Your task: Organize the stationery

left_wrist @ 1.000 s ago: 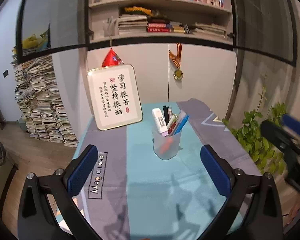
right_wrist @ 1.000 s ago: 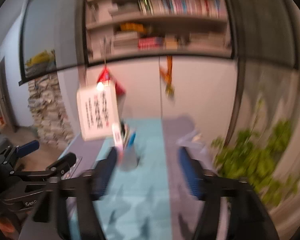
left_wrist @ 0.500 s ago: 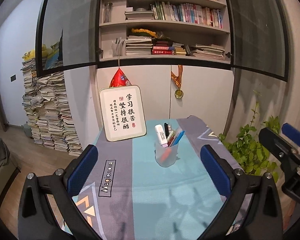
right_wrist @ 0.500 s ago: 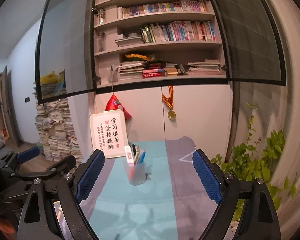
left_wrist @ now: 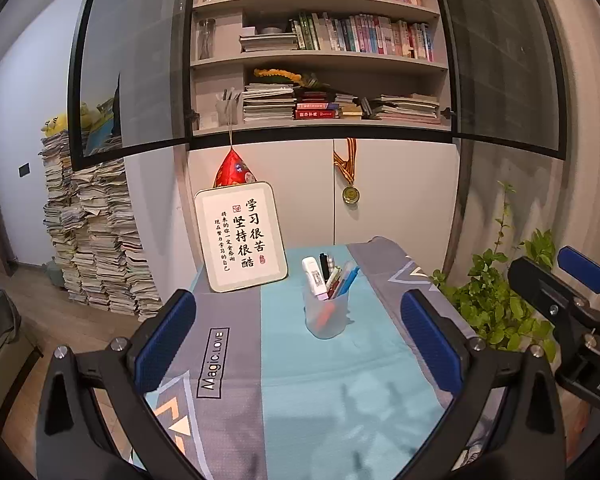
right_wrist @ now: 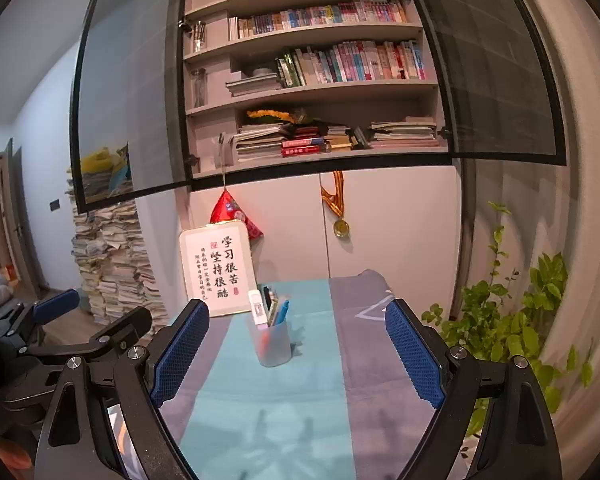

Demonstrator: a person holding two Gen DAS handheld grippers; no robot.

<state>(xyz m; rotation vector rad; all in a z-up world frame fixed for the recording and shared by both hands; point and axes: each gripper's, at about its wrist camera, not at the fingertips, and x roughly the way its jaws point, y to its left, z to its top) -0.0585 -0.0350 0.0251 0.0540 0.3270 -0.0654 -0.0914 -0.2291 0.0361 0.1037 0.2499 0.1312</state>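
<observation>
A translucent pen cup (left_wrist: 326, 318) stands upright on the table's blue and grey cloth (left_wrist: 300, 380). It holds several pens and a white correction tape (left_wrist: 314, 278). It also shows in the right wrist view (right_wrist: 271, 343). My left gripper (left_wrist: 298, 340) is open and empty, held back from the cup above the near part of the table. My right gripper (right_wrist: 298, 354) is open and empty, also well short of the cup. The right gripper shows at the right edge of the left wrist view (left_wrist: 572, 304).
A framed calligraphy sign (left_wrist: 240, 236) leans at the table's far left. A bookshelf cabinet (left_wrist: 320, 60) with a hanging medal (left_wrist: 350, 194) stands behind. A green plant (left_wrist: 496, 300) is to the right. Stacked papers (left_wrist: 96, 232) are on the floor at left.
Both grippers have pulled back and risen, so the cup looks smaller and farther away. The right wrist view was blurred with motion a second ago and is now steady.
</observation>
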